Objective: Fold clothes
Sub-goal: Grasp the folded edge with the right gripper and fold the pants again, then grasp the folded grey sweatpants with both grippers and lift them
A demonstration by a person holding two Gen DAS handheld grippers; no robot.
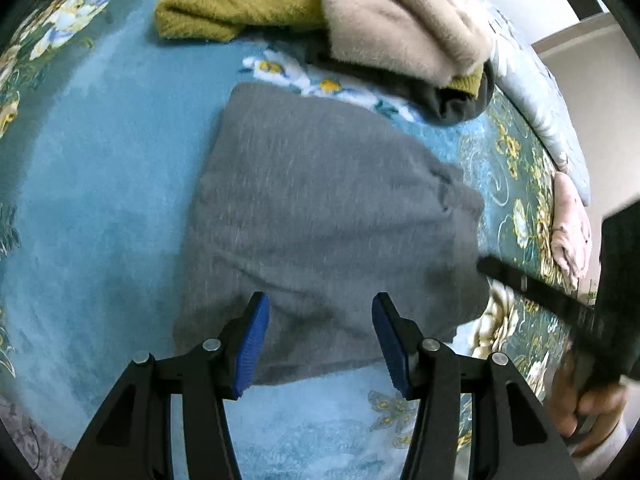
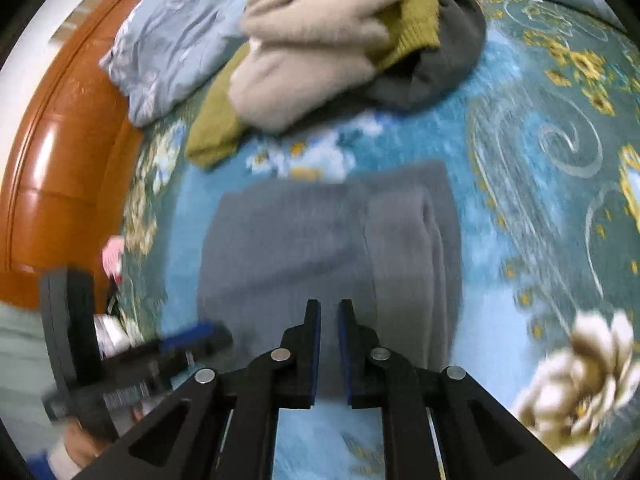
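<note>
- Grey garment (image 1: 320, 216) lies folded into a compact block on the teal floral blanket (image 1: 100, 200), dead ahead of both grippers.
- My left gripper (image 1: 320, 344) has its jaws spread wide and holds nothing; the blue pads (image 1: 252, 348) hang over the near edge of the grey block, and I can't tell if they touch the cloth.
- My right gripper (image 2: 328, 344) has its jaws drawn nearly together with a thin gap between them; no cloth visible in that gap, so I read it as closed on nothing.
- Key relation: in the right wrist view the grey garment (image 2: 320, 256) runs its long axis away from me, with a thicker rolled fold (image 2: 408, 264) along its right side, just right of the right fingertips.
- From the left wrist view, the right gripper (image 1: 532, 284) comes in from the right and its tip sits at the garment's right edge.
- The left is centred over the near hem, the right over the hem and closest to that thick fold.
- Judgement: this piece looks mostly folded; next move is likely a last tidy, or a lift from the near hem.
- Unfolded pile sits beyond the grey block, apart from it: beige fuzzy sweater (image 2: 320, 40) on top, olive knit (image 1: 232, 8) and a dark grey garment (image 2: 448, 60) under it.
- Light blue duvet (image 2: 180, 40) lies behind the pile, by the wooden headboard (image 2: 60, 160).
- Frames are motion-blurred, so fine contact is uncertain.
</note>
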